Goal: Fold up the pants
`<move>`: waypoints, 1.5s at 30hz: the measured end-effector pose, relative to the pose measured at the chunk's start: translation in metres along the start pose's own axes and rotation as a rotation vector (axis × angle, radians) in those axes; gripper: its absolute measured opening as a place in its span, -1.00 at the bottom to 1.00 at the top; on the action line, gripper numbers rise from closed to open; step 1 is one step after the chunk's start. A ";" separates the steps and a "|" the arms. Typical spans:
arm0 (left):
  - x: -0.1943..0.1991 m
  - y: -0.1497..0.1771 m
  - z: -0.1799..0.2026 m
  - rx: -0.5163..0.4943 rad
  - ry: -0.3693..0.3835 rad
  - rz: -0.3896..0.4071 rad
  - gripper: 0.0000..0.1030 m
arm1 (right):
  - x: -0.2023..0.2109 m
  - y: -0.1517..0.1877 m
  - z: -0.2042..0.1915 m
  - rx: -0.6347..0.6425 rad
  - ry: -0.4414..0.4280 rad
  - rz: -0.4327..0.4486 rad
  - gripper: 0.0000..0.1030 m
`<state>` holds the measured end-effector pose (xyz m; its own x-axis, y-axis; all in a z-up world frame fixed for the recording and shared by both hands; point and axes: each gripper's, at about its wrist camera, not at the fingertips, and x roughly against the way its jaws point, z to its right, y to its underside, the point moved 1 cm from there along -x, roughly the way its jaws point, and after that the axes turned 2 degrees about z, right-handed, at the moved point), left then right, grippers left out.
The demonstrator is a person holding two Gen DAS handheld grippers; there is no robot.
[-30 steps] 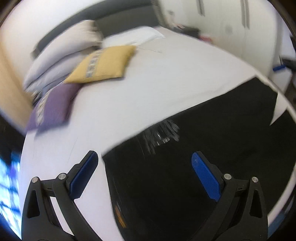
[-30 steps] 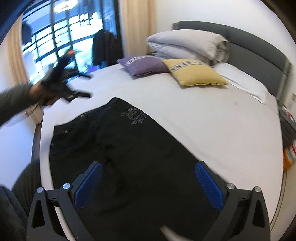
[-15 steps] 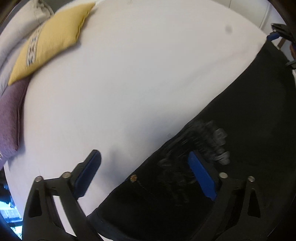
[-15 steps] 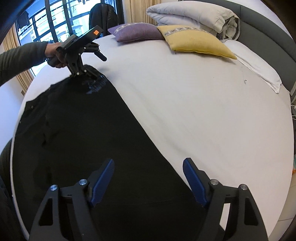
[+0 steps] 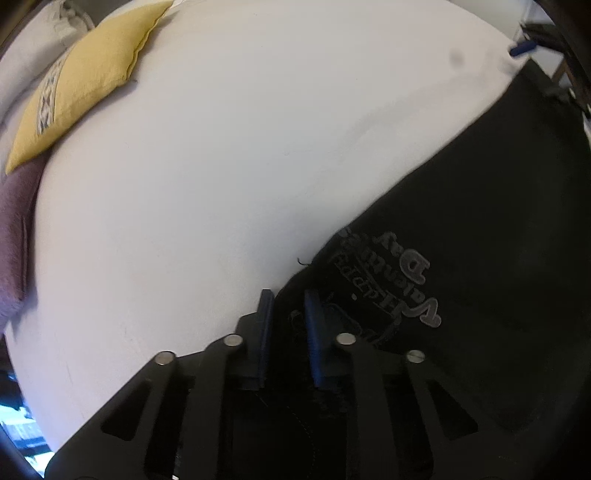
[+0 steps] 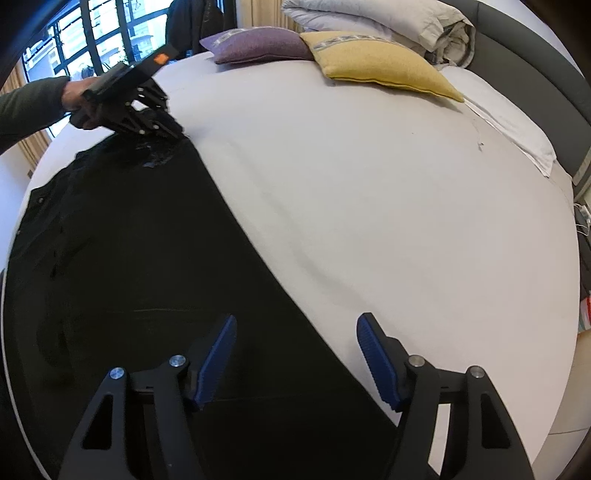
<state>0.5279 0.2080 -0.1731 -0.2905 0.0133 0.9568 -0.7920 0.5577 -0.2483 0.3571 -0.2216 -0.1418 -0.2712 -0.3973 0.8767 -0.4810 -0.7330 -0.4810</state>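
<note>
Black pants (image 6: 129,240) lie flat on the white bed sheet (image 6: 369,203), with a grey printed logo (image 5: 391,280) near the waist. My left gripper (image 5: 288,306) points steeply down at the waist's far edge. Its jaws are closing, and the blue pads pinch a fold of the black cloth. From the right wrist view the left gripper (image 6: 162,129) sits on the waist corner, held by a person's hand (image 6: 77,99). My right gripper (image 6: 297,332) hovers over the leg's far edge. Its jaws are closing but still wide, with the cloth's edge below them and untouched.
A yellow pillow (image 6: 380,66), a purple pillow (image 6: 258,50) and a rolled duvet (image 6: 369,22) sit at the head of the bed by the grey headboard (image 6: 535,74). A window (image 6: 74,37) is at the left. White sheet stretches right of the pants.
My left gripper dropped onto the waist edge and its wide jaws closed on the cloth. My right gripper sank toward the leg's edge and its jaws narrowed.
</note>
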 end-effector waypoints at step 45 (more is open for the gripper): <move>0.169 0.107 0.102 0.014 -0.251 0.578 -0.88 | -0.071 -0.052 0.030 0.139 -0.093 -0.233 -0.61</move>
<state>0.3394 0.1846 -0.0536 -0.7897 0.1136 0.6029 -0.4755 0.5076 -0.7185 0.4261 -0.1720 -0.1784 -0.0860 -0.2536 0.9635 -0.4012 -0.8764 -0.2665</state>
